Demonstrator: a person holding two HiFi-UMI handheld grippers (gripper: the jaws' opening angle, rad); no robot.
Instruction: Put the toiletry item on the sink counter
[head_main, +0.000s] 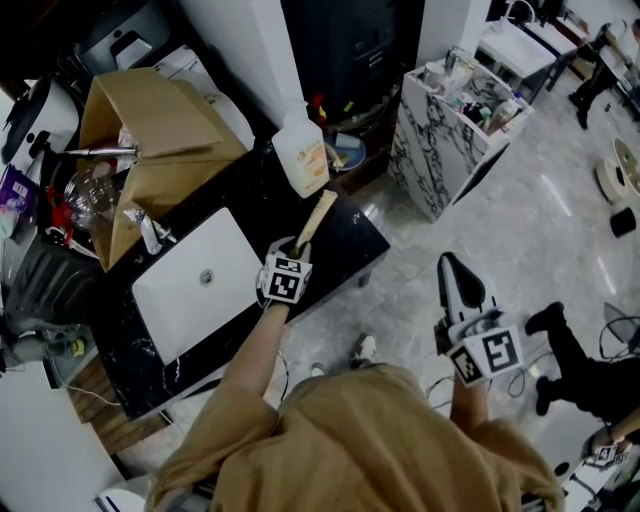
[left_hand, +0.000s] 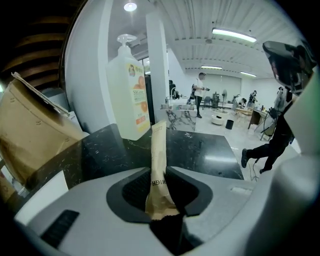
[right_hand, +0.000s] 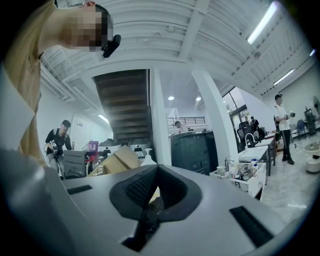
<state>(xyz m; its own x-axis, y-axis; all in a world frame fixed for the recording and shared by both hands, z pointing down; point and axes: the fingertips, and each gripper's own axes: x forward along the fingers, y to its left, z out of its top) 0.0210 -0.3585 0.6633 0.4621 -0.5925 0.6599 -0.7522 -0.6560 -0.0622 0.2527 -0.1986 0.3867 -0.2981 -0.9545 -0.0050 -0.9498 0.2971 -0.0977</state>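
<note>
Head view: I am looking steeply down at a black counter (head_main: 345, 242) with a white sink (head_main: 165, 300) set into it.
Left gripper: the left gripper (head_main: 298, 250) is pinching a tan paper packet (head_main: 320, 212) by its near end. Its jaws are narrowed onto it so the long free end is leading.
Packet: it is pointing out over the bare stretch of counter right of the sink, towards a pump bottle (head_main: 303, 152). I cannot tell whether its tip is touching the stone.
Why there: I judge that this patch is being chosen because a box (head_main: 150, 130) and clutter are filling the far-left side.
Right gripper: the right gripper (head_main: 455, 272) is hanging over the floor, well apart from the counter, jaws together on nothing. It is likely parked there so it is not crowding the left one.
Next: I am expecting to lower the packet flat, then release.
</note>
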